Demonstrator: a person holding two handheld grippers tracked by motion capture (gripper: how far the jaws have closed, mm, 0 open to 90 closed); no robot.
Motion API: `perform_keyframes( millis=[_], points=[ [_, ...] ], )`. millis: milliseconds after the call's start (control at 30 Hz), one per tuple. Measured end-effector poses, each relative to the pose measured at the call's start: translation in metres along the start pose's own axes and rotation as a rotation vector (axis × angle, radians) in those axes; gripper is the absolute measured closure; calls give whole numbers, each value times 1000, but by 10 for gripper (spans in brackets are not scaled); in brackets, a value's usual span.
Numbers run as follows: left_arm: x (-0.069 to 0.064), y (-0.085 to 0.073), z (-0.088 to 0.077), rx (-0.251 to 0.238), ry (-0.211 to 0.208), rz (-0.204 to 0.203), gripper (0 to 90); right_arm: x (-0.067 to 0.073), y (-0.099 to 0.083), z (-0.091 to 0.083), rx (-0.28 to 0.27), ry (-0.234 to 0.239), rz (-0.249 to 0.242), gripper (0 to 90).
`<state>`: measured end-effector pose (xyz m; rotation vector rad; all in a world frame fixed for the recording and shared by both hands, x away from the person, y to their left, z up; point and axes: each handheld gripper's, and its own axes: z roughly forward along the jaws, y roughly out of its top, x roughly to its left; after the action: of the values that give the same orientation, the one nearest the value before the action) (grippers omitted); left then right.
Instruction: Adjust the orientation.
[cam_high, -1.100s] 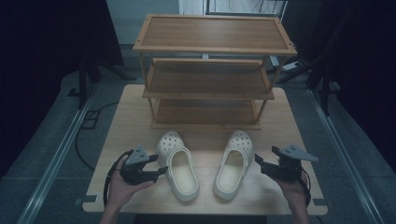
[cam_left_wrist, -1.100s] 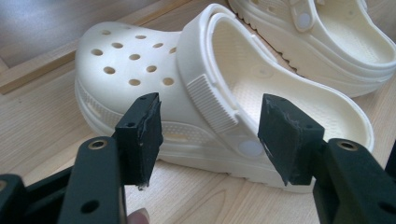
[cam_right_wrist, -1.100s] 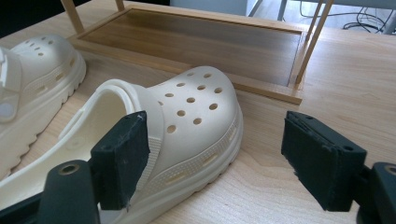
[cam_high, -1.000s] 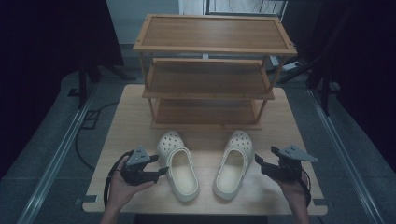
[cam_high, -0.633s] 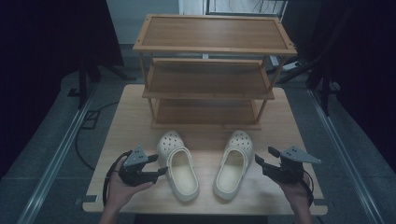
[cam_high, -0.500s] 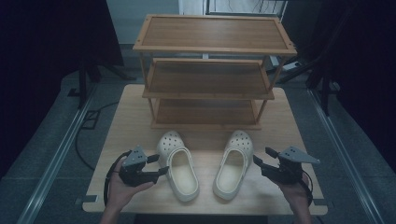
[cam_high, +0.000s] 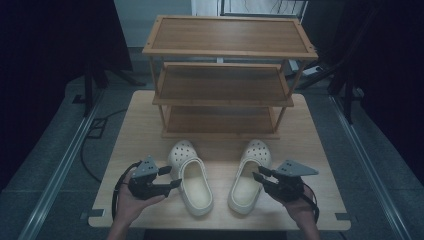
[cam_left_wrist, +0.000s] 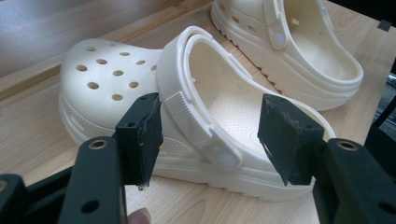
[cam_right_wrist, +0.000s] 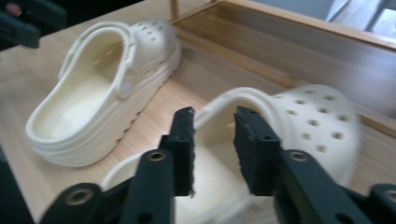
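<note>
Two cream clogs lie side by side on the wooden table (cam_high: 142, 131), toes toward the rack. My left gripper (cam_high: 173, 176) sits by the outer side of the left clog (cam_high: 192, 182), open. In the left gripper view its jaws (cam_left_wrist: 210, 135) stand wide apart just short of that clog's (cam_left_wrist: 112, 79) strap rivet, not touching. My right gripper (cam_high: 257, 173) is at the outer edge of the right clog (cam_high: 248, 182). Its jaws (cam_right_wrist: 214, 140) have just been closing to a narrow gap. Nothing is pressed between them; the right clog's (cam_right_wrist: 317, 121) opening lies just beyond.
A three-tier wooden shoe rack (cam_high: 225, 85) with bare shelves stands at the back of the table, just past the clogs' toes. Bare table lies left and right of the clogs. Dark floor and a metal rail (cam_high: 60, 170) flank the table.
My right gripper has slid left up to the right clog's side, and its jaws have narrowed. The left gripper and both clogs have stayed put.
</note>
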<state>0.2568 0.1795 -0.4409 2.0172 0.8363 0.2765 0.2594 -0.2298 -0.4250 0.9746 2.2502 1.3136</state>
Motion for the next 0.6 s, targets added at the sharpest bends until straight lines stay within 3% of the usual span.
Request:
perform_keyframes(
  millis=[233, 367, 600],
  points=[
    [-3, 2, -5, -14, -1, 7, 401, 31, 3, 24, 40, 79, -63, 873],
    [-4, 2, -7, -20, 5, 7, 402, 40, 2, 32, 61, 97, -72, 894],
    [-3, 2, -6, -14, 7, 8, 402, 63, -2, 51, 116, 153, -133, 896]
  ],
)
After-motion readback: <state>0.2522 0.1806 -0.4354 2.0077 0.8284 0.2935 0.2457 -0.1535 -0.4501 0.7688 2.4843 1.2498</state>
